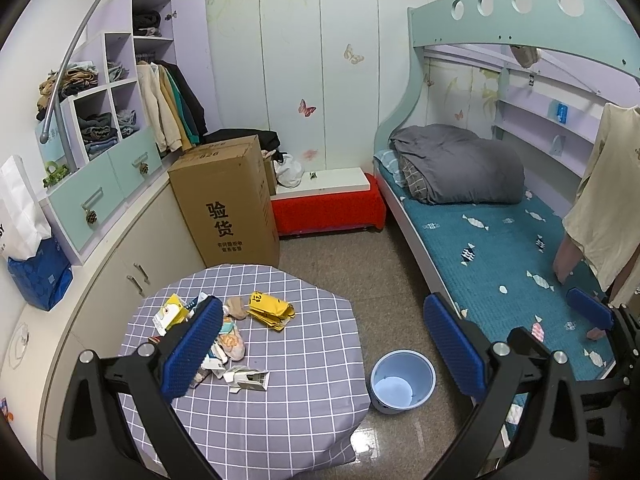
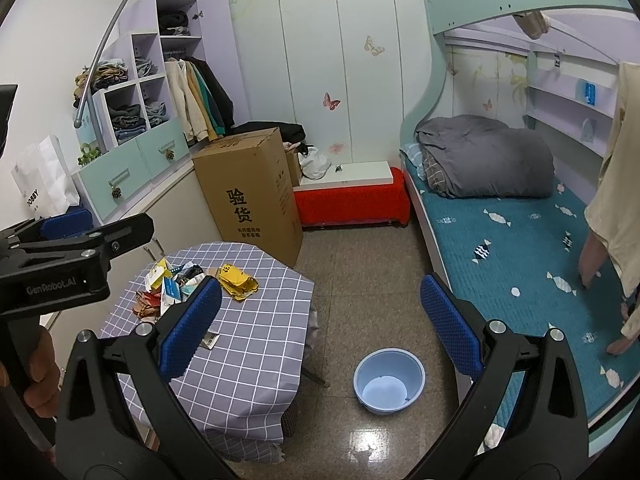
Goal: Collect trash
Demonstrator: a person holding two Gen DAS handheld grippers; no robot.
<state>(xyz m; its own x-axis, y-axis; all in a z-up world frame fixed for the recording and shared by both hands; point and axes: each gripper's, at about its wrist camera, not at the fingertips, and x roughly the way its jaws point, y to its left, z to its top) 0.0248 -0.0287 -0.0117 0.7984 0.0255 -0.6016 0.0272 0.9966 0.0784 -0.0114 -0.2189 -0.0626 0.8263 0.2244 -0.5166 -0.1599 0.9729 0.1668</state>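
Trash lies in a loose heap on the grey checked table (image 1: 280, 420): a crumpled yellow wrapper (image 1: 272, 310), a yellow and white carton (image 1: 172, 312), and torn white packaging (image 1: 244, 378). An empty blue bucket (image 1: 402, 376) stands on the floor to the table's right. My left gripper (image 1: 324, 301) hovers open above the table's near side, its left pad over the heap, holding nothing. My right gripper (image 2: 321, 280) is open and empty, high above the floor between the table (image 2: 256, 360) and the bucket (image 2: 388, 378). The yellow wrapper (image 2: 238, 280) shows past its left finger.
A tall cardboard box (image 1: 226, 204) stands behind the table, with a red bench (image 1: 328, 208) beside it. A bed (image 1: 500, 248) with a teal cover fills the right side; a cream garment (image 1: 604, 196) hangs over it. White cabinets (image 1: 132, 248) line the left wall.
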